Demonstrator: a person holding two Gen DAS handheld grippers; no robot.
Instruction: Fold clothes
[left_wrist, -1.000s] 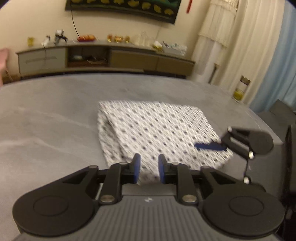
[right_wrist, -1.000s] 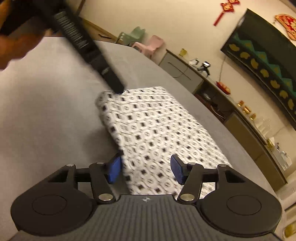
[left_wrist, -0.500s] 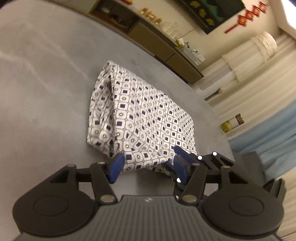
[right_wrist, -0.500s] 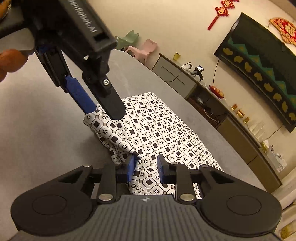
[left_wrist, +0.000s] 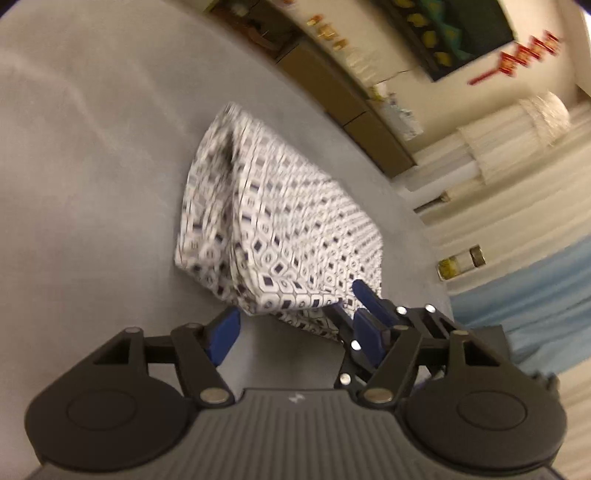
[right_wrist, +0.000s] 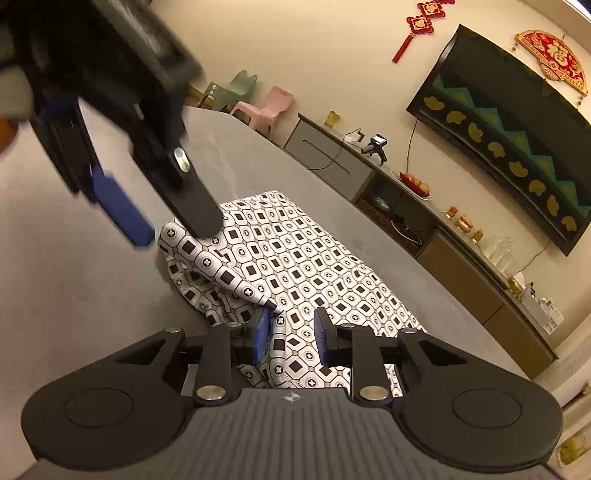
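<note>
A folded white cloth with a black geometric print (left_wrist: 280, 236) lies on the grey table (left_wrist: 92, 203); it also shows in the right wrist view (right_wrist: 295, 266). My left gripper (left_wrist: 295, 332) is open, its blue pads either side of the cloth's lifted near corner. It shows from the side in the right wrist view (right_wrist: 166, 221), above the cloth's left corner. My right gripper (right_wrist: 290, 334) has its jaws a little apart around the cloth's near edge, with cloth between the pads. It also shows in the left wrist view (left_wrist: 369, 306) at the cloth's right corner.
A long low cabinet (right_wrist: 424, 236) with small items stands along the wall behind the table. Pink and green plastic chairs (right_wrist: 266, 107) stand in the corner. Curtains (left_wrist: 517, 184) and a jar (left_wrist: 461, 260) are beyond the table's right side.
My left gripper has opened wide and sits lower by the cloth's corner. My right gripper's jaws have parted from nearly shut. The cloth's near edge is lifted and rumpled.
</note>
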